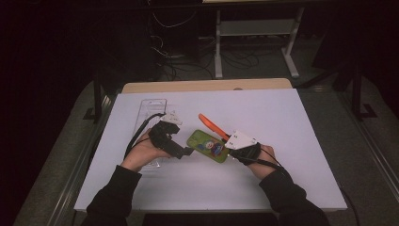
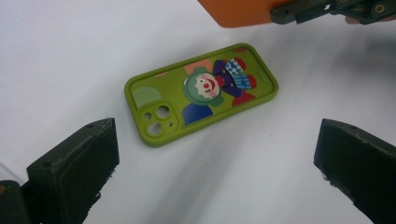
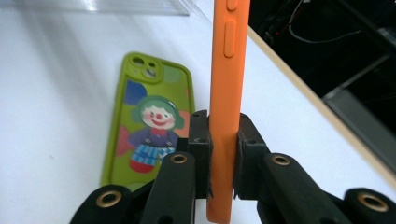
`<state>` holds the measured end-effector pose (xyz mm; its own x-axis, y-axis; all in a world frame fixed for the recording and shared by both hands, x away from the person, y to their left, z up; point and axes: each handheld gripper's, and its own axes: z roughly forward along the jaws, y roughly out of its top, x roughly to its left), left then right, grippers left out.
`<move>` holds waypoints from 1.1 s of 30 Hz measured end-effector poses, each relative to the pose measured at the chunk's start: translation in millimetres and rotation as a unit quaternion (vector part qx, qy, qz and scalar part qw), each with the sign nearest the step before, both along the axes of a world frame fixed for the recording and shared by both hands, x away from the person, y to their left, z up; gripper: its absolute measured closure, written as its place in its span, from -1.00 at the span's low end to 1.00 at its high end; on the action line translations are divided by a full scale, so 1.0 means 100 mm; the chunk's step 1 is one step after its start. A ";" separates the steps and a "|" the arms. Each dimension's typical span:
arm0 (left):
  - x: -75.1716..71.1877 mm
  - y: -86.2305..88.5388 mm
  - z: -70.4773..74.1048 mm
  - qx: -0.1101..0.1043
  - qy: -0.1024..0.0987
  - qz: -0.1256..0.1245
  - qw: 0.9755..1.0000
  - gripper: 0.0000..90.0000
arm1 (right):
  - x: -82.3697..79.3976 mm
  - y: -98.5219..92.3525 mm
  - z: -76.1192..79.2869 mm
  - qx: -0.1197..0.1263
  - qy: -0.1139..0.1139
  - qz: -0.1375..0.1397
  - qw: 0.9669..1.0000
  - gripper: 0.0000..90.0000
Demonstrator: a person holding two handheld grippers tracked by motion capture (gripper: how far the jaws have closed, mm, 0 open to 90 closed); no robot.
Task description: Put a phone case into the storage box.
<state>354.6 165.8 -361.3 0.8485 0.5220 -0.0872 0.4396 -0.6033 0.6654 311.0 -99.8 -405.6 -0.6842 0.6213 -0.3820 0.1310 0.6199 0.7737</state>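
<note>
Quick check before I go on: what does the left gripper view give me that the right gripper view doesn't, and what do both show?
Left gripper view alone: the left gripper with its fingers spread wide apart above the white table, nothing between them.

Right gripper view alone: the side buttons of the orange phone case, the clear plastic tray at the far edge, and the table's wooden rim.

Both: the green clown phone case lying flat, and the right gripper clamped on the orange case.

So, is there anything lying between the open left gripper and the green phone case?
No. In the left gripper view, bare white table lies between the left gripper and the green phone case.
</note>
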 end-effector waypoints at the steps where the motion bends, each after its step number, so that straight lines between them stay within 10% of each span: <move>1: 0.00 0.00 0.00 -0.004 -0.001 0.001 1.000 -1.00 | 0.00 -0.01 0.01 0.011 0.008 -0.001 1.000 0.74; 5: 0.01 0.01 0.02 -0.013 -0.004 0.004 1.000 -1.00 | 0.05 -0.05 0.03 0.053 0.040 0.003 0.998 0.74; 12: 0.01 0.00 0.06 -0.039 -0.018 0.015 0.999 -1.00 | 0.15 -0.14 0.02 0.152 0.141 0.002 0.978 0.75; 26: 0.15 -0.16 0.16 -0.138 -0.028 0.029 0.990 -1.00 | 0.15 -0.11 0.03 0.214 0.160 0.005 0.964 0.75; 33: 0.21 -0.33 0.14 -0.165 -0.018 0.026 0.986 -1.00 | 0.13 -0.09 0.04 0.220 0.157 0.011 0.963 0.75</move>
